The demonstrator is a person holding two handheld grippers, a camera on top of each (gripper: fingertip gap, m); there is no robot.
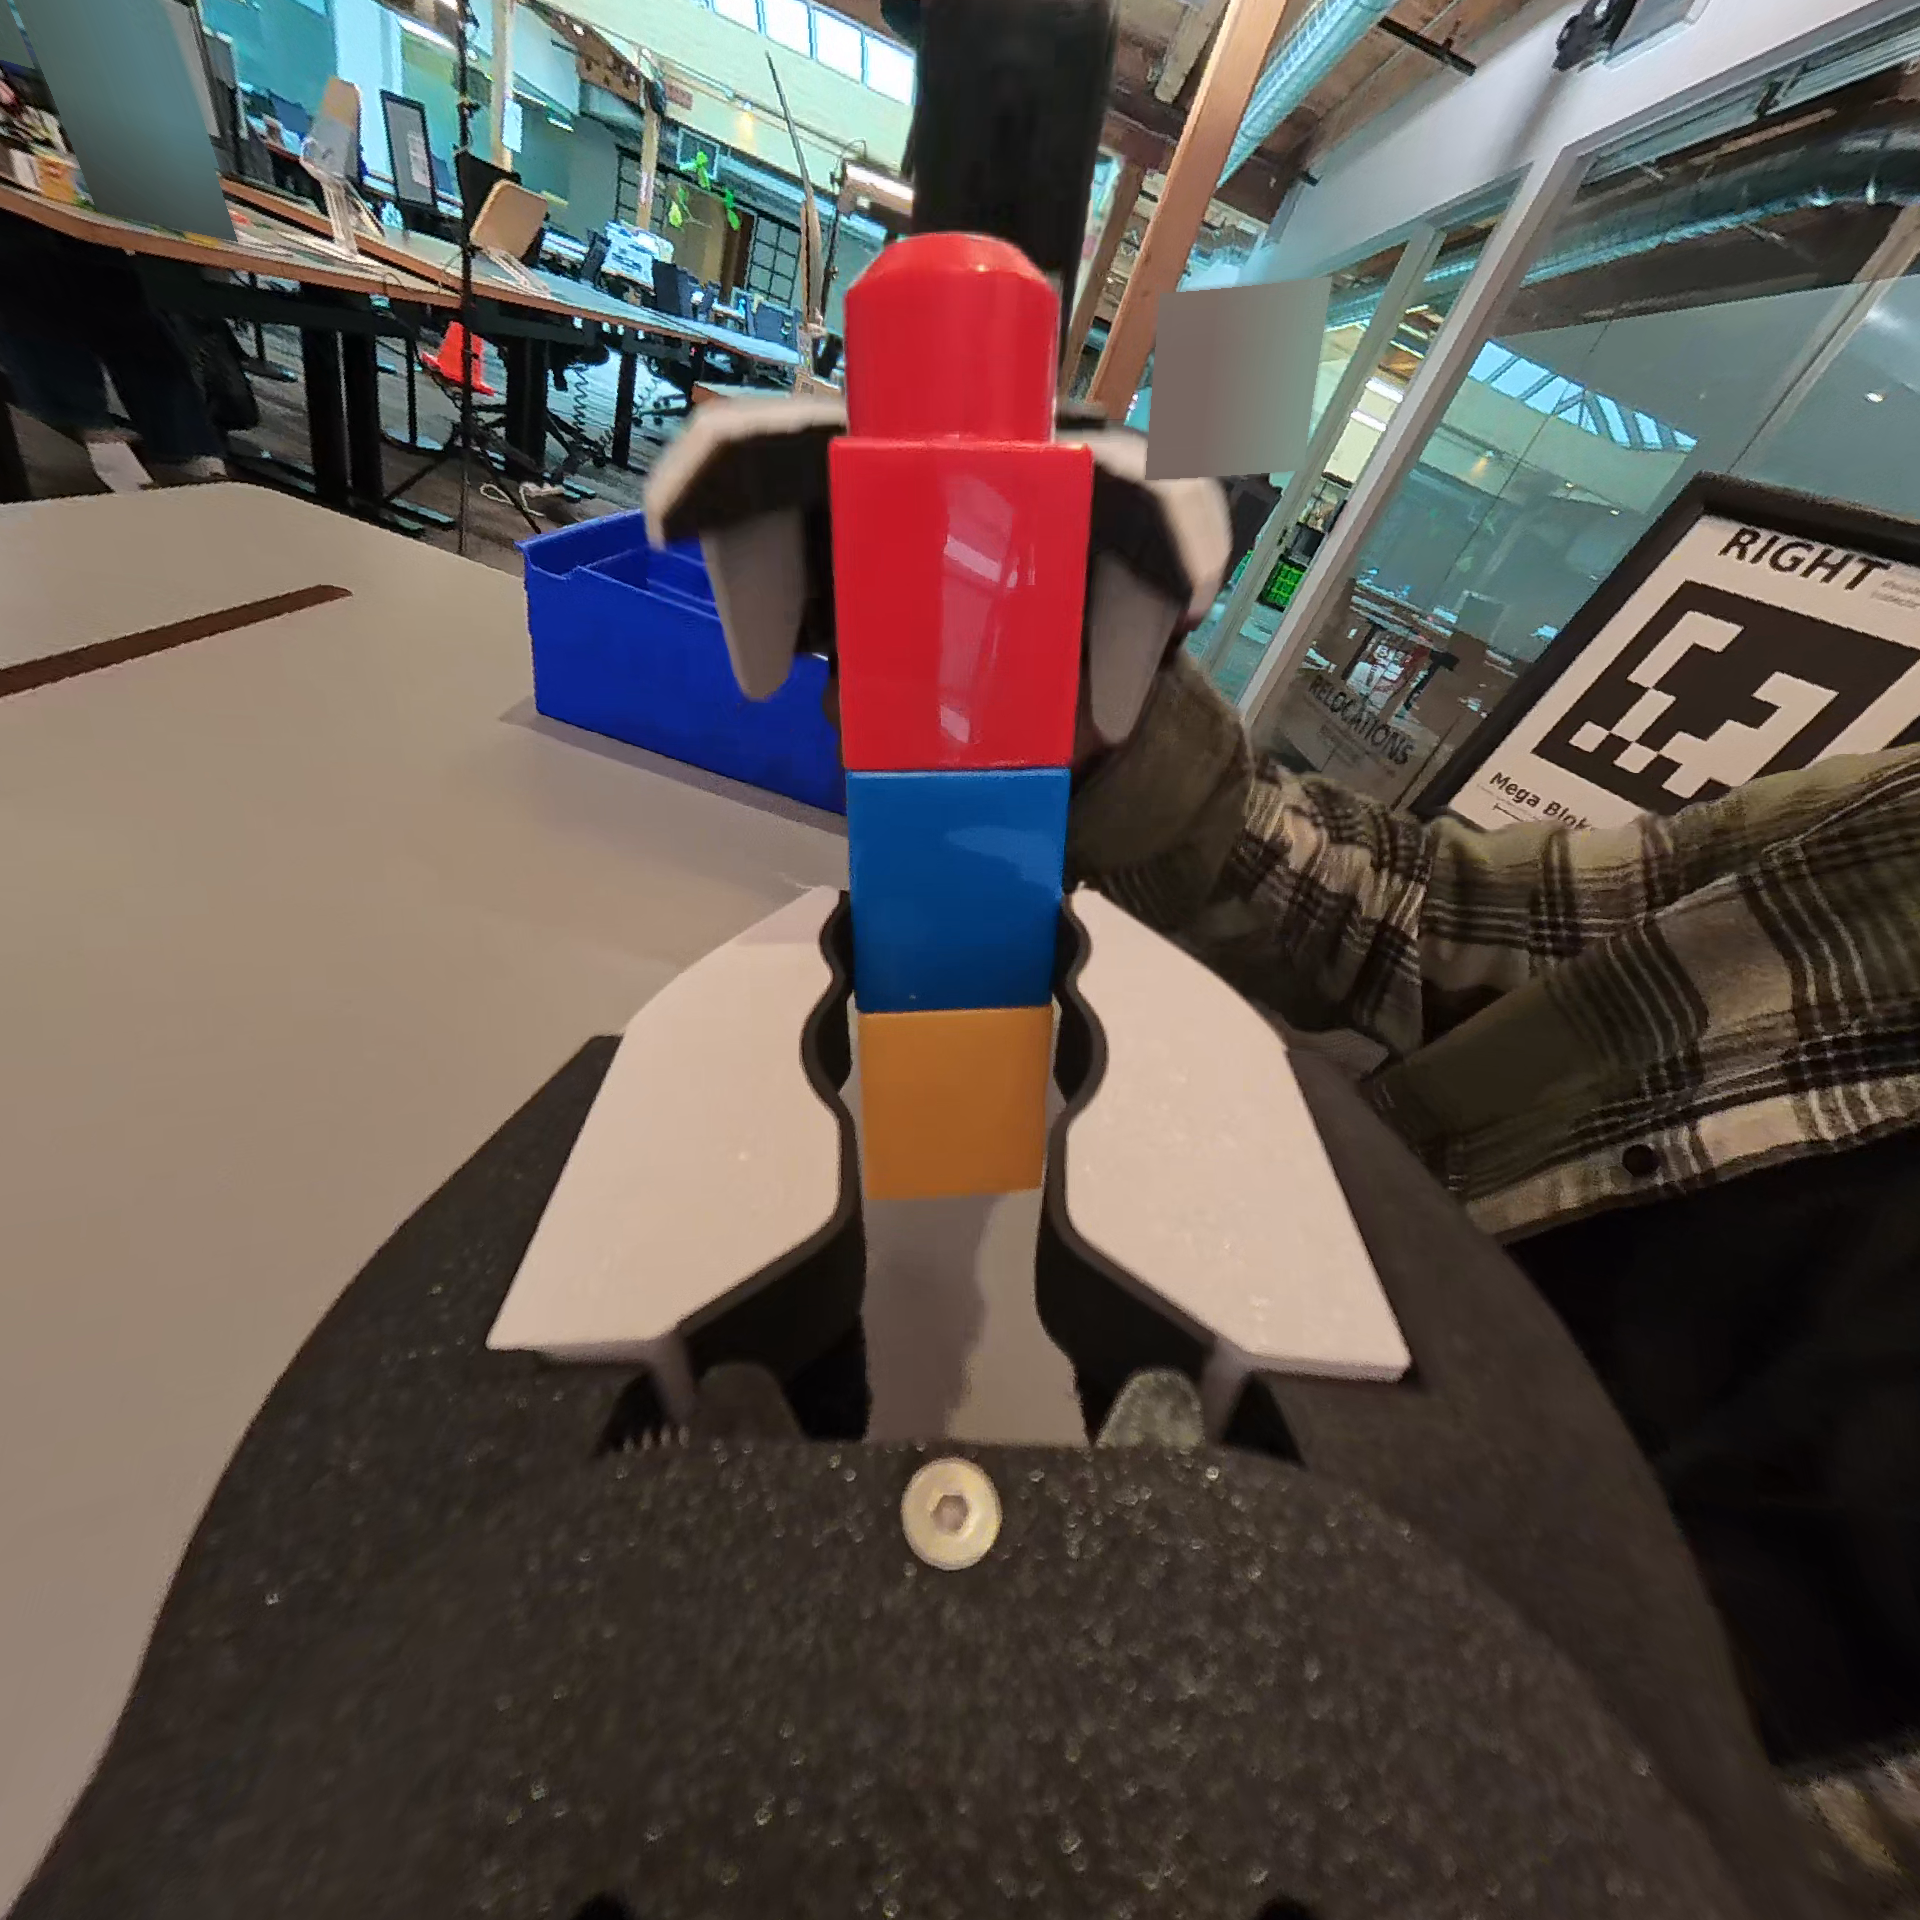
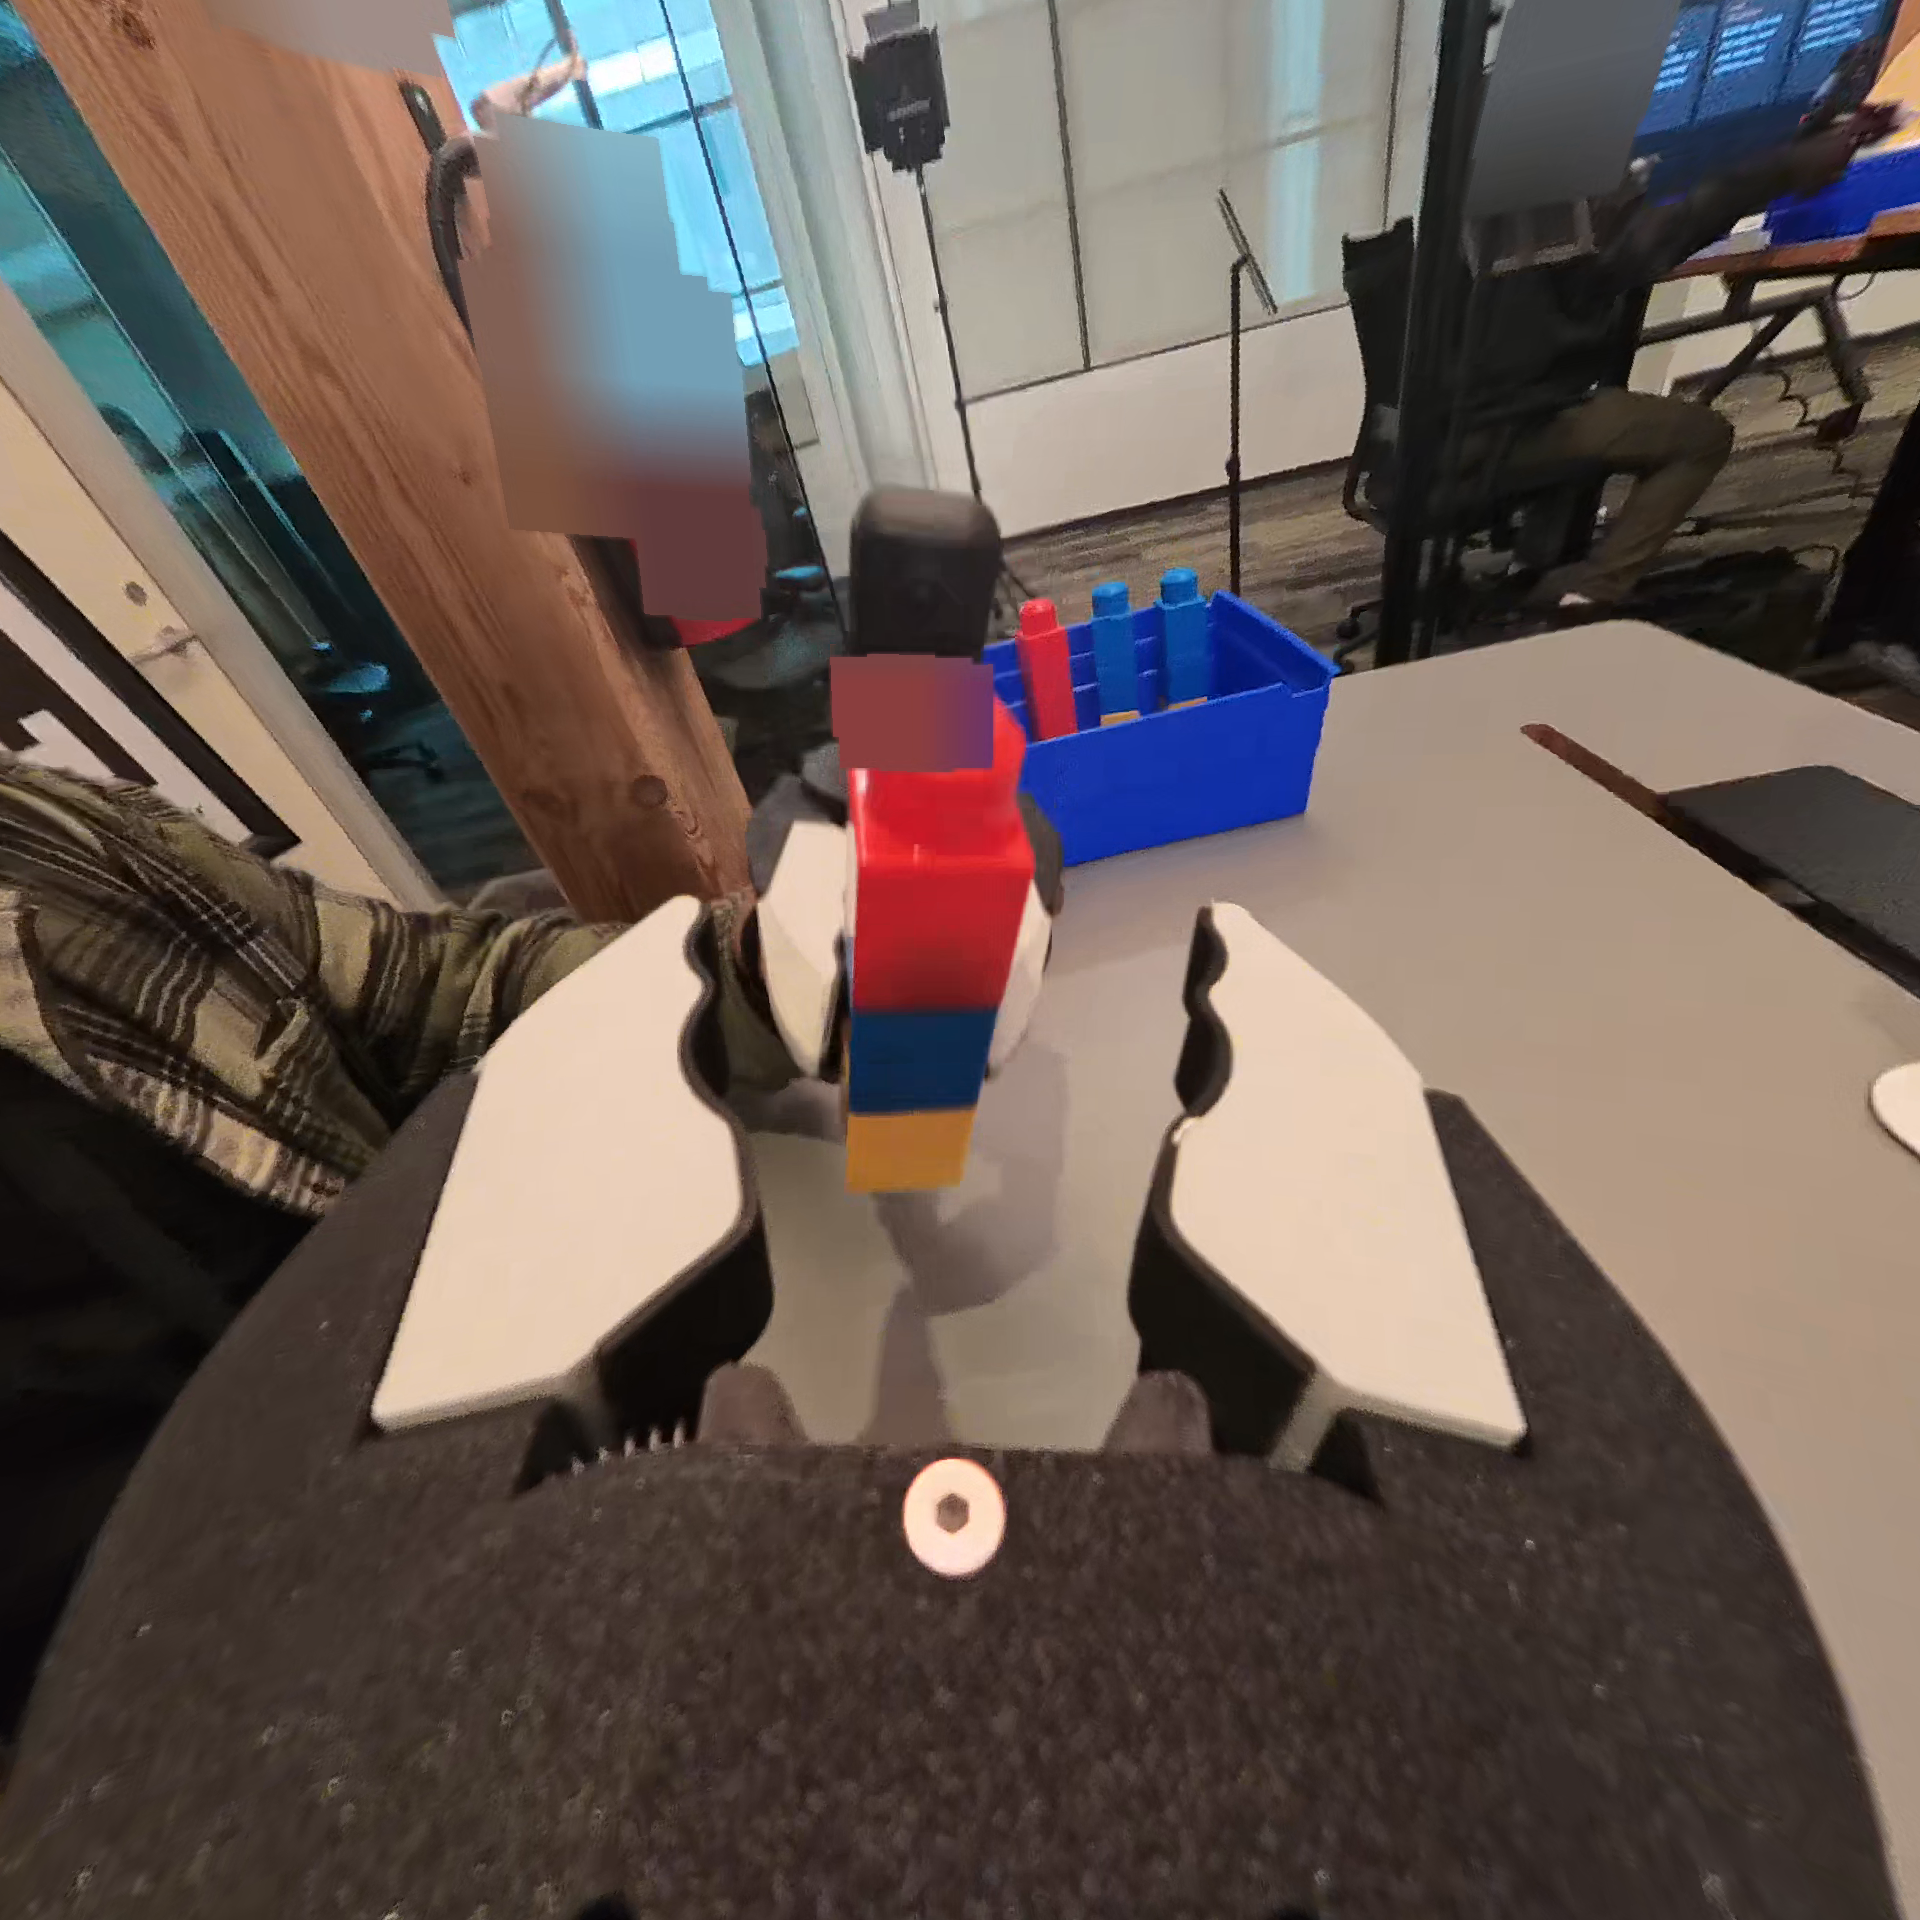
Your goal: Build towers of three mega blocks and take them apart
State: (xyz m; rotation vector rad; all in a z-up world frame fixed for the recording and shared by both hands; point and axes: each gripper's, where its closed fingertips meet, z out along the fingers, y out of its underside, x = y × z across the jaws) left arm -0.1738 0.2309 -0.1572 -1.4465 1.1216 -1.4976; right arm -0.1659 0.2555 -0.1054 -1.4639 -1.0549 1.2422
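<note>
Clenched around a tower's lower blocks: left gripper (image 1: 951,1049), pressing the blue block (image 1: 956,888) over the orange block (image 1: 951,1101). Spread wide, flanking but apart from the red block (image 1: 961,603) on top: right gripper (image 2: 940,1039). Farther back, a blue bin (image 2: 1174,769) near the grey table (image 2: 1455,987) edge (more towers inside). Beyond, a framed sign (image 1: 1704,675) bearing lettering and a black-white marker.

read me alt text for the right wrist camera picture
The right tongs stand open in front of a tower: red block on blue block on orange block. The left tongs grip it from behind. A blue bin holding more towers sits on the grey table.
</note>
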